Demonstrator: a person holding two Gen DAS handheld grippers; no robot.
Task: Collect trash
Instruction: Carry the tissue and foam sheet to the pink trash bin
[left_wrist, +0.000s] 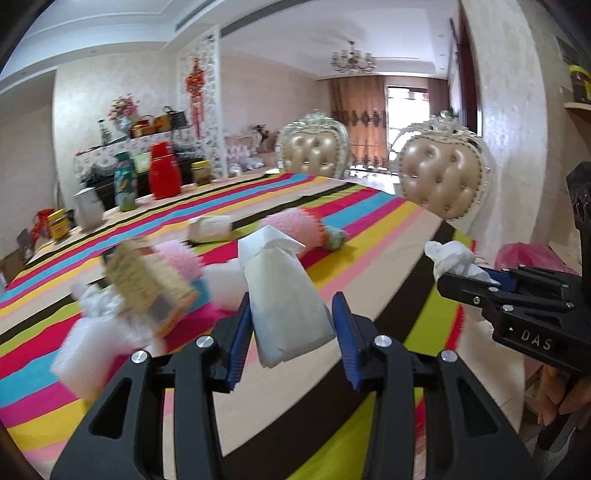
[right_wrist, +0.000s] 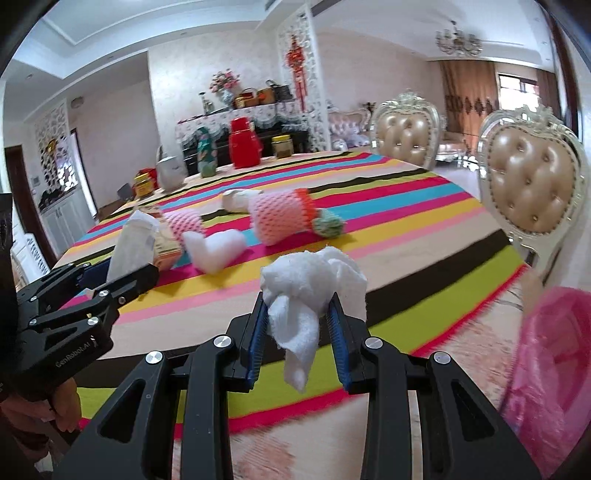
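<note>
So both grippers are carrying stuff right now. Left gripper (left_wrist: 291, 317) is clamping a flat white packet (left_wrist: 284, 295) between its blue pads, and the packet is sticking up above the striped tablecloth (left_wrist: 369, 254). Right gripper (right_wrist: 297, 325) is squeezing a crumpled tissue (right_wrist: 314, 291), with one end drooping down between the jaws. It's hovering near the table's right edge, and a pink bag (right_wrist: 550, 362) is sitting just beyond that edge.

More trash is lying mid-table: two pink foam nets (right_wrist: 279, 218), a white foam piece (right_wrist: 216, 251), a small printed box (left_wrist: 151, 284) and another tissue wad (right_wrist: 240, 199). Along the far left edge, a red jug (right_wrist: 243, 142), a green bottle (right_wrist: 205, 153), a metal kettle (right_wrist: 170, 171) and some jars (right_wrist: 144, 186) are standing. Two padded chairs (right_wrist: 532, 184) are lining the right side.
</note>
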